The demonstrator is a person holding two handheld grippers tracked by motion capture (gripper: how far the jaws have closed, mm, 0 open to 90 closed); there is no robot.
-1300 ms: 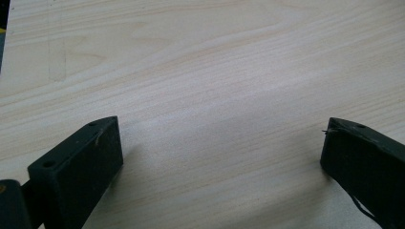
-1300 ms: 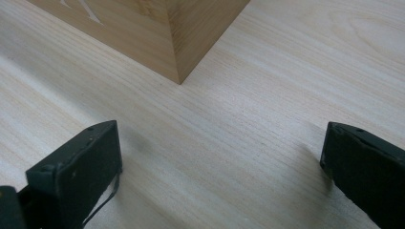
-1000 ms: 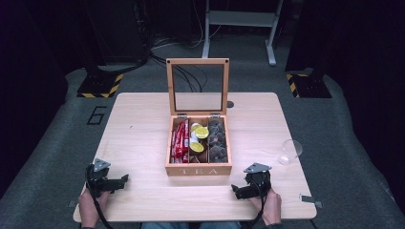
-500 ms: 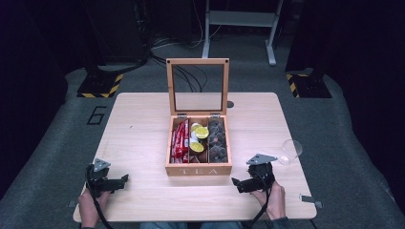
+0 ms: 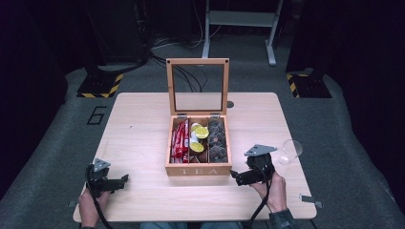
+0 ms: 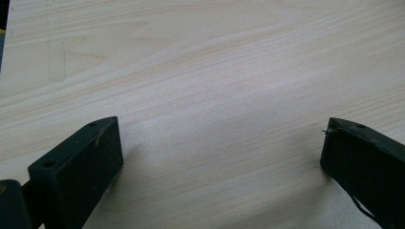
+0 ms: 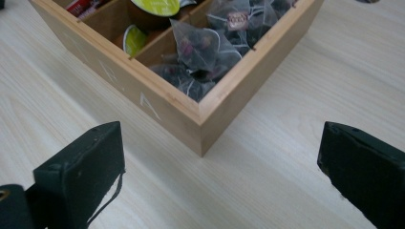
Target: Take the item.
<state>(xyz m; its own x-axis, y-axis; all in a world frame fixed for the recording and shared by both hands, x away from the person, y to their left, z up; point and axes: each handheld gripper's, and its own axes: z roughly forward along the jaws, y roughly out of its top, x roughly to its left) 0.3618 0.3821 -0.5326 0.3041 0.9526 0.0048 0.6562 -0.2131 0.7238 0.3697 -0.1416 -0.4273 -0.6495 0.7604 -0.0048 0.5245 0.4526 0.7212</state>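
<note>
High view: both tongs, left (image 5: 125, 180) and right (image 5: 232, 174), gape empty on the bench (image 5: 138, 133); the right faces the tea box (image 5: 198, 168), probably to reach it.

A light wooden desk (image 5: 143, 138) carries an open bamboo tea box with a glass-paned lid (image 5: 198, 143) at its centre, the lid (image 5: 197, 87) standing upright at the far side. Three compartments are set side by side in the box: long red sachets (image 5: 180, 140) are held in the left one, round yellow-green-topped capsules (image 5: 199, 138) in the middle one, and translucent pyramid tea bags (image 5: 217, 140) in the right one. A clear plastic cup (image 5: 291, 150) is placed near the desk's right edge, right of the box and apart from it. The left tool (image 5: 125, 179) is found near the front left corner, well apart from the box. The right tool (image 5: 234, 174) is positioned just before the box's front right corner (image 7: 201, 125).
</note>
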